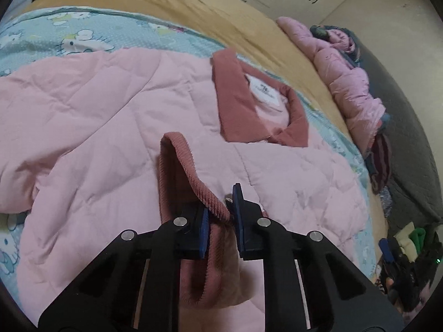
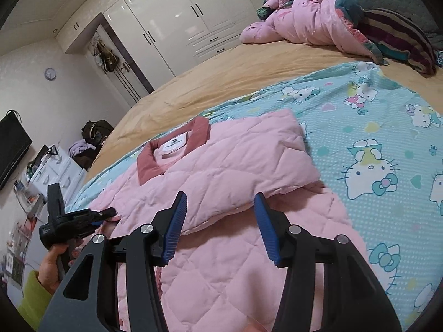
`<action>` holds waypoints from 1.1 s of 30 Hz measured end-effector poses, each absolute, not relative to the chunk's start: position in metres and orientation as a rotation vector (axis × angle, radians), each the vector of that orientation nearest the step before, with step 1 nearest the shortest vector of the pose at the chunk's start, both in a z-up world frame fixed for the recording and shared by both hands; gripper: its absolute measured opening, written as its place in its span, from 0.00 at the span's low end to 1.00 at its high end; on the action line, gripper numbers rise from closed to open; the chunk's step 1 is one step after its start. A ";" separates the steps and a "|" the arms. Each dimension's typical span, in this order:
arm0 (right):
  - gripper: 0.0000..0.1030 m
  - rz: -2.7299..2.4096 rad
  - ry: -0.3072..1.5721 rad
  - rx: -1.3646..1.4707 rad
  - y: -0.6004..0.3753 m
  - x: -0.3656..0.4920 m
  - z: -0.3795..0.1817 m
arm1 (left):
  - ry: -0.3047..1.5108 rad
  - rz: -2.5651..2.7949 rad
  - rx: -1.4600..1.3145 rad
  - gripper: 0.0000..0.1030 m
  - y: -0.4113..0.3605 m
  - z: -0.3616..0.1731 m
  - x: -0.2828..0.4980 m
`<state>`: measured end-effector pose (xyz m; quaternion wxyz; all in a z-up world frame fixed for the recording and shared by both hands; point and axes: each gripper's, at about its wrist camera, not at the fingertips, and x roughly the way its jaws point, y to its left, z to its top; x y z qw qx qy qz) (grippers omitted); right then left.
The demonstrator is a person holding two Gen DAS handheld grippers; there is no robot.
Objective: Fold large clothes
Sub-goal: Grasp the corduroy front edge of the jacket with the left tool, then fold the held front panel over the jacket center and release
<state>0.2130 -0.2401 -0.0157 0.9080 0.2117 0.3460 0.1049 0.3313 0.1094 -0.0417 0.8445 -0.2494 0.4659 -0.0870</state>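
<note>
A pink quilted jacket [image 1: 110, 127] with a dark rose corduroy collar [image 1: 235, 102] lies on a Hello Kitty sheet [image 1: 83, 33]. My left gripper [image 1: 220, 210] is shut on the jacket's rose corduroy cuff [image 1: 191, 177], lifted over the jacket body. In the right wrist view the jacket [image 2: 221, 171] lies partly folded, with one side laid over the body. My right gripper [image 2: 220, 207] is open and empty, just above the folded edge. The left gripper [image 2: 106, 215] shows at the jacket's left edge.
A tan blanket [image 2: 221, 74] covers the bed beyond the sheet [image 2: 373, 152]. A heap of pink and striped clothes [image 2: 332, 25] lies at the bed's far end. White wardrobes [image 2: 171, 22], a TV [image 2: 11, 149] and cluttered drawers [image 2: 55, 171] stand off the bed.
</note>
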 end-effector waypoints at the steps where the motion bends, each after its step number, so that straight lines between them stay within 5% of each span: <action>1: 0.48 0.214 0.714 0.434 -0.241 0.214 -0.015 | 0.968 -0.194 -0.532 0.07 0.109 -0.039 0.332; 12: 0.48 0.155 0.694 0.383 -0.259 0.221 0.005 | 0.686 -0.247 -0.453 0.05 0.120 0.058 0.304; 26: 0.49 0.194 0.807 0.134 -0.206 0.319 -0.003 | 0.810 -0.155 -0.454 0.05 0.142 -0.011 0.309; 33: 0.50 0.108 1.052 0.088 -0.197 0.383 -0.072 | 0.837 -0.131 -0.446 0.05 0.146 -0.024 0.312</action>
